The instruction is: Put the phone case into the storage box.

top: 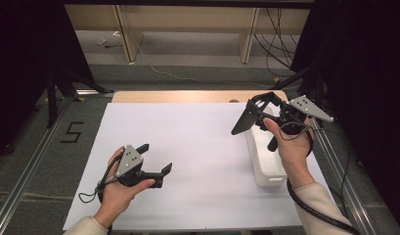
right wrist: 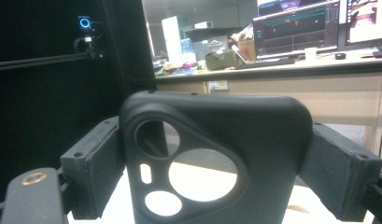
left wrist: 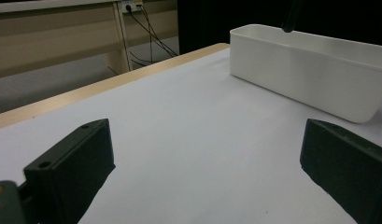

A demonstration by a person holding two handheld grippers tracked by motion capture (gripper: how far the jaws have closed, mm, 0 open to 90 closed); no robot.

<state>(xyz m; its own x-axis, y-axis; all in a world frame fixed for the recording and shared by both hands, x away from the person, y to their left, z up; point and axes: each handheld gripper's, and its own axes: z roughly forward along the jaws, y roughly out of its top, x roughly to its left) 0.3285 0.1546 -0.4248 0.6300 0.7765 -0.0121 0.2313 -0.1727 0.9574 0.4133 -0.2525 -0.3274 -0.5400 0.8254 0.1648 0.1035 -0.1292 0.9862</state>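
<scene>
A black phone case (top: 243,121) with round camera cut-outs is held up in the air, my right gripper (top: 258,108) shut on its two sides above the far end of a white bin (top: 266,161). In the right gripper view the phone case (right wrist: 258,130) stands upright between the two pads of my right gripper (right wrist: 216,161), which press on its edges. My left gripper (top: 156,159) rests low over the white sheet at the near left, open, with nothing between its jaws. In the left gripper view my left gripper (left wrist: 202,158) faces bare sheet, and the white bin (left wrist: 310,74) lies beyond.
A white sheet (top: 188,147) covers the table, with a wooden strip (top: 188,96) along its far edge. Metal rails (top: 26,171) run down both sides. Black curtains, a tripod and cables stand beyond the table. A desk with monitors (right wrist: 296,25) shows far off.
</scene>
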